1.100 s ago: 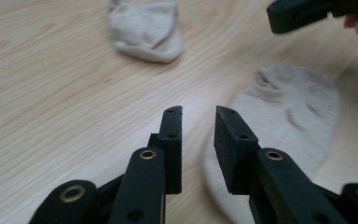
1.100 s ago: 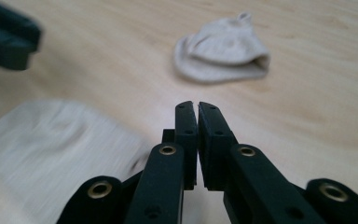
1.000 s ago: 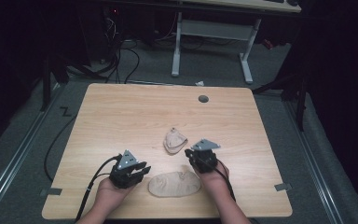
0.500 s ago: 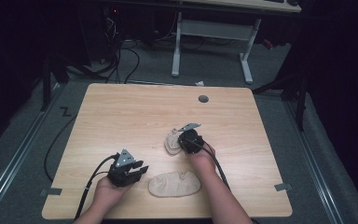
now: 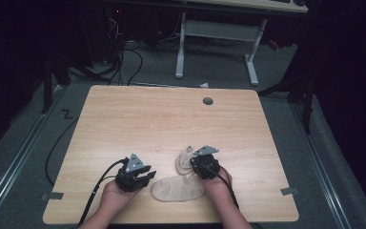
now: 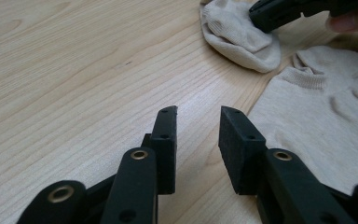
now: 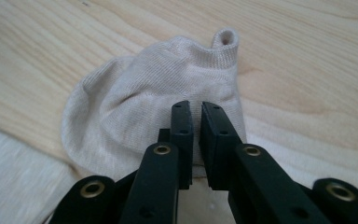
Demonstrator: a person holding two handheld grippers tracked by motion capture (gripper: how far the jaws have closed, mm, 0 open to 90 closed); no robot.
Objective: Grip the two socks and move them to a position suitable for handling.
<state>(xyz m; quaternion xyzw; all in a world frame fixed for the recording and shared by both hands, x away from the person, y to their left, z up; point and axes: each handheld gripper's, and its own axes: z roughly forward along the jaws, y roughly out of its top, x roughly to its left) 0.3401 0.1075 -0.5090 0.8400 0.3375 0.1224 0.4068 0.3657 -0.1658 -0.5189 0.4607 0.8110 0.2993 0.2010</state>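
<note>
Near sock point(image 5: 177, 189) lies flat already; right gripper point(image 7: 196, 109), jaws opening from a narrow gap with nothing pinched yet, hovers over the crumpled far sock point(image 7: 154, 112), left gripper point(image 6: 196, 122) half-open, empty.

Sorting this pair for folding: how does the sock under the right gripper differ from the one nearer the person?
The far sock is bunched and folded short; the near sock lies spread flat and long. The right gripper sits over the far sock with a narrow gap between its jaws; the near sock lies beside the empty left gripper. Both are beige ankle socks with ribbed cuffs.
</note>
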